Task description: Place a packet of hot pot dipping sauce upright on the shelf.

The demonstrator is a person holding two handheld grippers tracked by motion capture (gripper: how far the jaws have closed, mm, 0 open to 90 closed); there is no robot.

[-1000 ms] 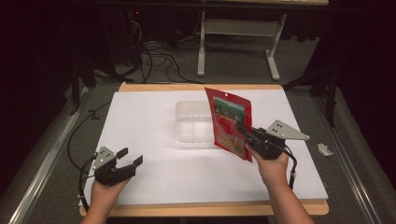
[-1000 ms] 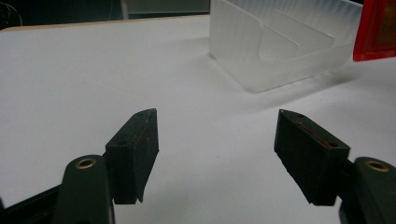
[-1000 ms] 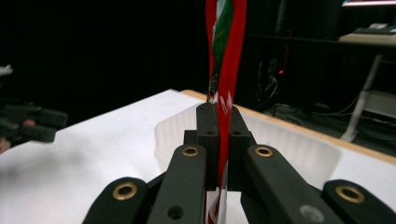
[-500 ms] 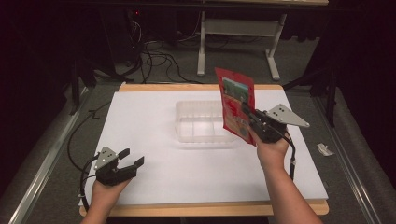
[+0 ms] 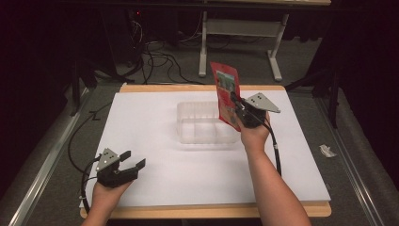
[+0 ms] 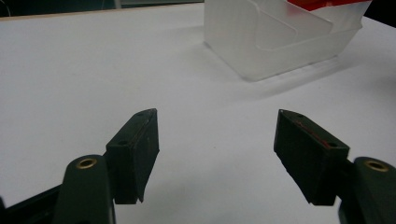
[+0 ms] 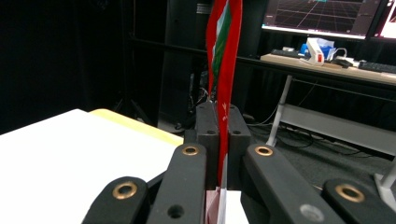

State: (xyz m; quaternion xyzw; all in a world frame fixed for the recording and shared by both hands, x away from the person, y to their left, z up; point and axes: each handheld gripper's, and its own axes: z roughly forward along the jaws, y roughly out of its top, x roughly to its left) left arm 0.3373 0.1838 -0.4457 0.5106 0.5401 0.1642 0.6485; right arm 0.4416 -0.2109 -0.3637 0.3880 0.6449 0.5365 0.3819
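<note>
**Right tongs holding the red pouch above the clear box**

The right tongs (image 5: 236, 104) are gripping a red pouch (image 5: 226, 98) and holding it upright in the air, over the 3 o'clock end of a clear box (image 5: 205, 123). In the right gripper view the two jaws are pressing flat against both sides of the pouch (image 7: 224, 74), which is rising edge-on between them, red with a green and white stripe. The lower corner of the pouch is hanging near the box rim; whether it is touching the rim cannot be told.

The box is standing on the white desk (image 5: 155, 127), a little toward 12 o'clock from the middle. It is translucent and has dividers inside. In the left gripper view the box (image 6: 280, 42) is showing at 1 o'clock, with a bit of red above its far wall.

The left tongs (image 5: 132, 160) are staying low at 7 o'clock of the desk, well apart from the box. Their jaws are standing wide apart and holding nothing, and the bare white desk (image 6: 93, 70) is showing between them.

Beyond the desk, at 12 o'clock, cables (image 5: 155, 59) are lying on the floor beside white legs of another table (image 5: 203, 47). A monitor (image 7: 322, 16) is glowing in the right gripper view.
</note>
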